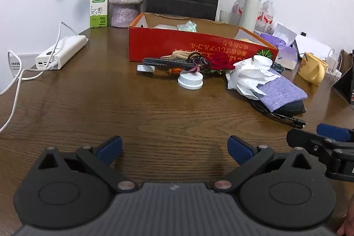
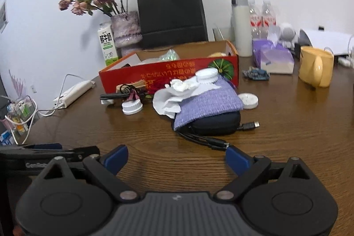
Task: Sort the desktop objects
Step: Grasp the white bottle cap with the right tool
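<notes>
Both grippers gape over bare table, clutter fronting red box

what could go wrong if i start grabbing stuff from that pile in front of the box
Both tongs, left and right, are open and empty. The white cap sits loosely on the crumpled tissue; pulling the tissue would likely send it rolling. The black cable runs under the purple pouch, so lifting either one may drag the other.
</notes>
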`<state>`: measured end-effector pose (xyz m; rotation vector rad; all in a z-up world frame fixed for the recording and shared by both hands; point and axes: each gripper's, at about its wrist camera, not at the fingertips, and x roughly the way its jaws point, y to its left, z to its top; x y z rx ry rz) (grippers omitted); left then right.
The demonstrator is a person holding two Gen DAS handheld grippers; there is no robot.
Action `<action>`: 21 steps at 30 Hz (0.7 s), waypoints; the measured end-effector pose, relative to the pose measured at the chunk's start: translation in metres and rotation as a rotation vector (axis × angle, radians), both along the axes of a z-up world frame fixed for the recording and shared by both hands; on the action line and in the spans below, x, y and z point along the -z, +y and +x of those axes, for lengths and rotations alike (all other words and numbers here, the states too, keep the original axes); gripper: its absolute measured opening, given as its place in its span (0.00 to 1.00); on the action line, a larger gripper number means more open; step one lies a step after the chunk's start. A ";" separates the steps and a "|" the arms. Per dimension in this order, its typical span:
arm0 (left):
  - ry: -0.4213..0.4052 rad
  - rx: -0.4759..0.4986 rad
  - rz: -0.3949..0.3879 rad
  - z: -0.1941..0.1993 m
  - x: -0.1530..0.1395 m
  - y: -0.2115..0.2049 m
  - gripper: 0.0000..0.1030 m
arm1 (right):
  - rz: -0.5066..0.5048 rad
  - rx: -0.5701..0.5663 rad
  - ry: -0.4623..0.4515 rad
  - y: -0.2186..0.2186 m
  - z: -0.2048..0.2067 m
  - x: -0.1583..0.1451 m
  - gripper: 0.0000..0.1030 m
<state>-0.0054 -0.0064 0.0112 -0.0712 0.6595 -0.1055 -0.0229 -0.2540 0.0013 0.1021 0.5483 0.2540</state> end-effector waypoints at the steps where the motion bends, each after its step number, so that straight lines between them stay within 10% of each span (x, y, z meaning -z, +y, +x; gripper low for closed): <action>1: 0.003 0.004 0.001 0.000 0.000 -0.001 1.00 | -0.001 0.002 0.000 0.000 0.000 0.000 0.92; 14: -0.064 0.054 0.015 0.043 -0.023 -0.001 0.98 | 0.047 -0.046 -0.007 -0.008 0.027 -0.024 0.88; 21: -0.049 0.107 -0.040 0.128 -0.050 0.005 0.72 | -0.075 0.030 -0.046 -0.011 0.118 -0.045 0.72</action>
